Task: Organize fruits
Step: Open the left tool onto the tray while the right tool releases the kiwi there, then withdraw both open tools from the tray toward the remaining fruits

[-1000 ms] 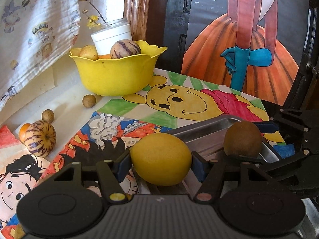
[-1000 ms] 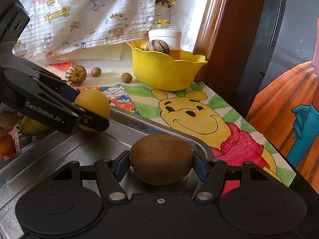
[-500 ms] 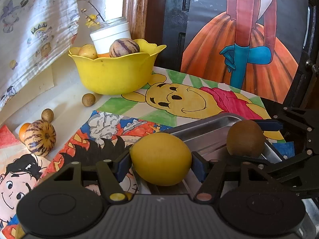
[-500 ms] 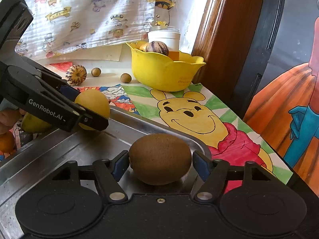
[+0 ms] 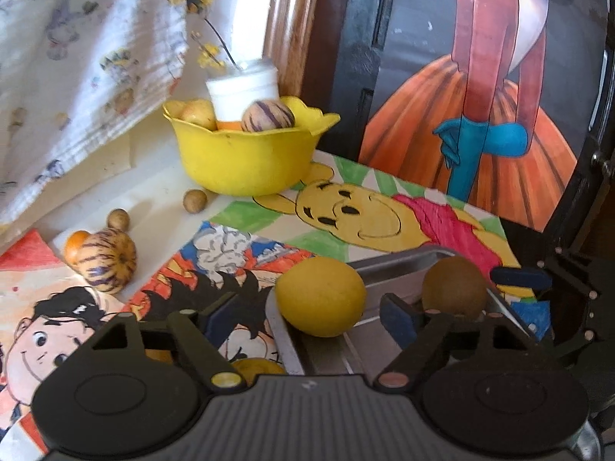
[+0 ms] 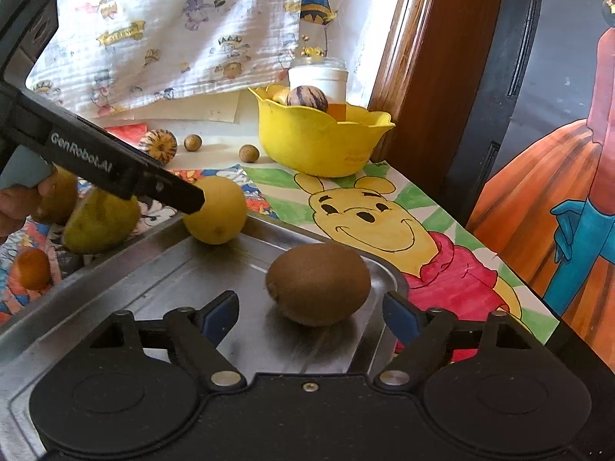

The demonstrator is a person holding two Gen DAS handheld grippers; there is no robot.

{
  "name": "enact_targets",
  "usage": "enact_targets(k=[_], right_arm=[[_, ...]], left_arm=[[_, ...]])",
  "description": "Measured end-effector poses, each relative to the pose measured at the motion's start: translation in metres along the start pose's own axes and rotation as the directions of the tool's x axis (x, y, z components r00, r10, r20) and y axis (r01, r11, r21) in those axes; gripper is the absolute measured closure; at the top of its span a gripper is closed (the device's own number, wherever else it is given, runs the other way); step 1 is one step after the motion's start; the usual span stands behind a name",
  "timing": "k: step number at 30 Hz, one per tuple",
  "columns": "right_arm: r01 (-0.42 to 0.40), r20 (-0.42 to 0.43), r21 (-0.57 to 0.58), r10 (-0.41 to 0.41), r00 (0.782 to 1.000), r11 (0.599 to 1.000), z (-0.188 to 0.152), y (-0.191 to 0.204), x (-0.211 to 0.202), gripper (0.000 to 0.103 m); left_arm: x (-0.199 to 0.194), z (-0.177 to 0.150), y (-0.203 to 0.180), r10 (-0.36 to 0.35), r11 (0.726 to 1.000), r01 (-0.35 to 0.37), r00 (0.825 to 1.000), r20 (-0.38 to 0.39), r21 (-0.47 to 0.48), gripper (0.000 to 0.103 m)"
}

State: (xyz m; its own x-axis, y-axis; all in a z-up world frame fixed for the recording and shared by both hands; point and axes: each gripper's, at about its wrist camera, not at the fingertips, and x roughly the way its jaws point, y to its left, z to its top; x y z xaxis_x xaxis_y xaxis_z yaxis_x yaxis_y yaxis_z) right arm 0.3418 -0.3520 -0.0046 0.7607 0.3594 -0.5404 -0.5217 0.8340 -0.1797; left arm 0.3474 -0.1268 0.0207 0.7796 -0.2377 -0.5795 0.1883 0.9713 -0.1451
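A yellow round fruit (image 5: pixel 321 296) rests at the near-left corner of the steel tray (image 5: pixel 388 265). My left gripper (image 5: pixel 307 317) has its jaws opening, and both blue pads stand clear of the fruit's sides. A brown kiwi (image 6: pixel 319 284) lies on the tray floor (image 6: pixel 173 280) between the blue pads of my right gripper (image 6: pixel 309 313). Those jaws are opening too, with a gap on each side of the kiwi. In the right wrist view the yellow fruit (image 6: pixel 217 209) sits by the tray's far rim, with a left gripper finger (image 6: pixel 115 169) just over it.
A yellow bowl (image 5: pixel 246 161) holding a striped fruit and others stands at the back, a white jar (image 5: pixel 244 86) behind it. A striped fruit (image 5: pixel 109 259), an orange and small brown balls lie left. A greenish fruit (image 6: pixel 100 223) sits beside the tray. A patterned cloth hangs behind.
Both grippers' jaws have spread off their fruits: the yellow fruit and the kiwi now lie free in the tray. The left gripper has drawn back and risen a little.
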Motion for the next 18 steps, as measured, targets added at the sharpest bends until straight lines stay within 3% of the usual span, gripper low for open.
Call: enact_targets(k=[7, 18], right_arm=[[0.006, 0.043, 0.038, -0.008, 0.999, 0.999, 0.007, 0.011, -0.030, 0.005], [0.012, 0.112, 0.137, -0.027, 0.993, 0.991, 0.015, 0.037, -0.089, 0.001]], left_arm=[[-0.039, -0.002, 0.007, 0.037, 0.999, -0.034, 0.997, 0.068, -0.041, 0.002], [-0.112, -0.018, 0.016, 0.085, 0.994, -0.074, 0.985, 0.153, -0.076, 0.000]])
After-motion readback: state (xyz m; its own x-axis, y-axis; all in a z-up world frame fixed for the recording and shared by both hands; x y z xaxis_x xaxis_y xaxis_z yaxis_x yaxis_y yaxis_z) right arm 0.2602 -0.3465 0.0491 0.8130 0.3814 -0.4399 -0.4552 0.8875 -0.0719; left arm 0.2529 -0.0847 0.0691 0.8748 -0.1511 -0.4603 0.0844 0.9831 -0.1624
